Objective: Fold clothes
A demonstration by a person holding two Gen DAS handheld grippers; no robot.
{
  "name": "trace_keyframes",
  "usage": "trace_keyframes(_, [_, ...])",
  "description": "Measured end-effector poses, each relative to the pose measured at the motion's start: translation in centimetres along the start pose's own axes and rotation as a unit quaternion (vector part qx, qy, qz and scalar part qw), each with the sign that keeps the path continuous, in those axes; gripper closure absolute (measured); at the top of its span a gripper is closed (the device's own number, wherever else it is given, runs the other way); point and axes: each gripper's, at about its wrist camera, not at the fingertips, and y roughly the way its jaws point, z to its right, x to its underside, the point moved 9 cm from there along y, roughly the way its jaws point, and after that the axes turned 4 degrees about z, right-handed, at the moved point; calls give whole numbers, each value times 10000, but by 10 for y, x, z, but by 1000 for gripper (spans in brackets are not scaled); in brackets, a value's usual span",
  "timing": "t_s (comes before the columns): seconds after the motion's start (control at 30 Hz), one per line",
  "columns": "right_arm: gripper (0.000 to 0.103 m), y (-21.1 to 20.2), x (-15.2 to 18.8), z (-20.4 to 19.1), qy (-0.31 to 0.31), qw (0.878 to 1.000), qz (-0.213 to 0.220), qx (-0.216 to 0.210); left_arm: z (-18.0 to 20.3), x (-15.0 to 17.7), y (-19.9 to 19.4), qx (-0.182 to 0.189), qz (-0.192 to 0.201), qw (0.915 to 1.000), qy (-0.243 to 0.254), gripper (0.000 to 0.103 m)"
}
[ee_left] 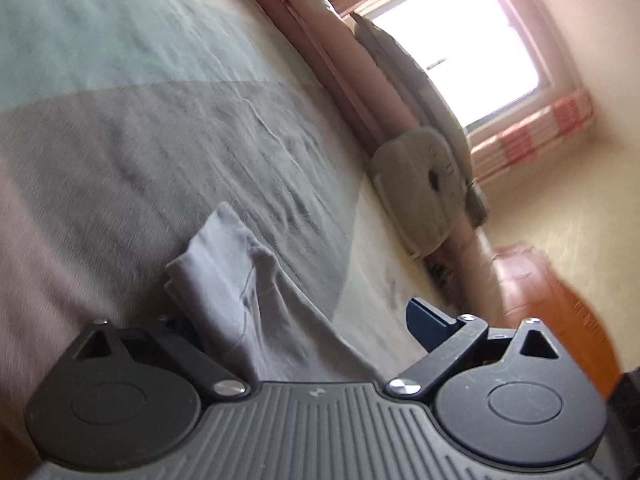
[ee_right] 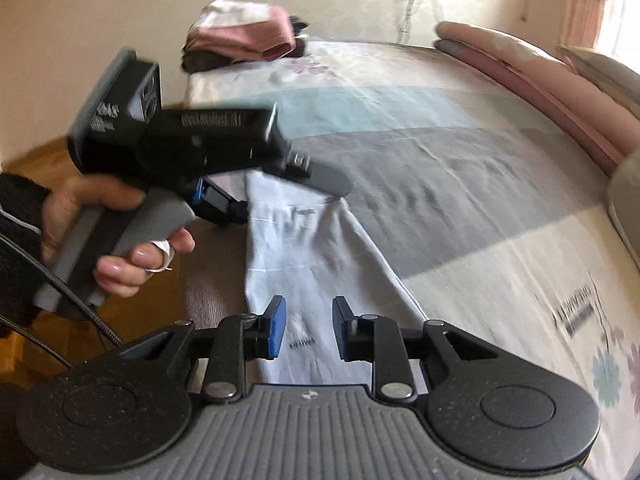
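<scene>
Patterned bedspread (ee_right: pixel 500 216), pink pillows (ee_right: pixel 532 76), bright window (ee_left: pixel 460 48), striped curtains (ee_left: pixel 532 136), wooden floor (ee_left: pixel 560 312)

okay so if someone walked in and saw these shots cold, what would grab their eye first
Probably the long pale grey garment stretched along the near edge of the bed, with the left gripper over its far end and the right gripper open over the near end. Next, the folded pink clothes stacked at the bed's far corner, and the bright window.

The black plastic claw (ee_right: pixel 307 328) has blue-padded fingers (ee_right: pixel 278 326), silver screws and a ribbed grey body. The person's hand (ee_right: pixel 116 236) wears a fuzzy black sleeve (ee_right: pixel 18 216) and a white fingertip wrap.
</scene>
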Motion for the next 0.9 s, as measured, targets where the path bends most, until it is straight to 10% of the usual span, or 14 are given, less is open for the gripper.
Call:
trace_keyframes(0.13, [70,-9,8,13,300,9995,35,103,5,5,8,-233,68,9985,501,19])
trace_keyframes(0.3, [69,-19,18,29,664,9975,70,233,-29,5,-14,-575,371,9977,-34,87])
trace_keyframes(0.5, [54,-17,40,47,1708,9853,-76,-60,-18,1,-12,-877,237,9951,387,91])
trace_keyframes(0.67, [27,-16,51,74,3427,9368,126,-690,10,-4,-26,-726,343,9936,800,91])
trace_keyframes(0.9, [14,-3,44,99,4980,8505,517,-1611,47,-10,-40,-475,423,9884,1380,91])
